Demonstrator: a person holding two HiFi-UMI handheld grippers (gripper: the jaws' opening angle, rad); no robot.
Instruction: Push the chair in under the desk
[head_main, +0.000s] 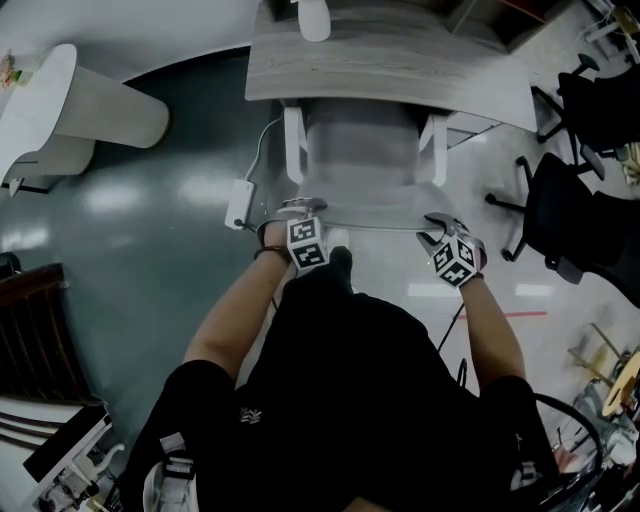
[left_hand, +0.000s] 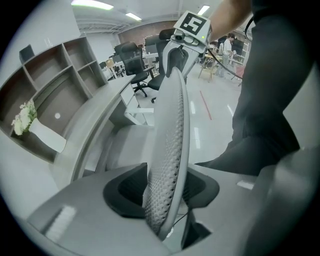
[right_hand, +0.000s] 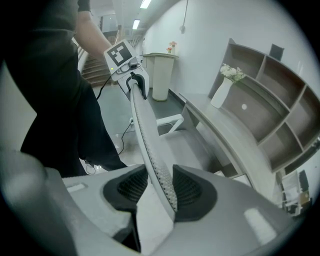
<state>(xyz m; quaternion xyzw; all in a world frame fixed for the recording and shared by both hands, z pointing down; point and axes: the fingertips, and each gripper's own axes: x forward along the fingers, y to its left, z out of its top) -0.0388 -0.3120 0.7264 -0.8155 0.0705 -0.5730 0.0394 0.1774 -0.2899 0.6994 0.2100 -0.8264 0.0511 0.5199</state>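
Looking down from the head camera, we've got the glossy floor (head_main: 150, 230), dark teal on the left and pale on the right. Across the top runs the grey wood-grain desk (head_main: 400, 70). The person in black (head_main: 370, 400) fills the bottom of the shot, both forearms stretched forward.

Dead centre stands the chair (head_main: 365, 150), pale grey. The front of its seat sits at the desk's near edge, and the rest of the seat and both white armrests (head_main: 294, 145) are out on the person's side. Off to the right, well apart, are black office chairs (head_main: 570, 200). Over on the left is a white curved counter (head_main: 90, 115).

Now the backrest (head_main: 375, 222), a thin mesh panel seen edge-on from above. The left gripper (head_main: 299, 207) is clamped on its top edge at the left corner, and its own view shows the dotted mesh standing upright between the two dark pads, both against it. The right gripper (head_main: 436, 220) has the right corner the same way, pads pinching the rim, angled steeply down.

Small stuff: a white power adapter (head_main: 238, 203) lies on the floor just left of the chair, its cable trailing. A white vase of pale flowers (right_hand: 222, 92) stands on the desk by the open shelving (right_hand: 270, 90).
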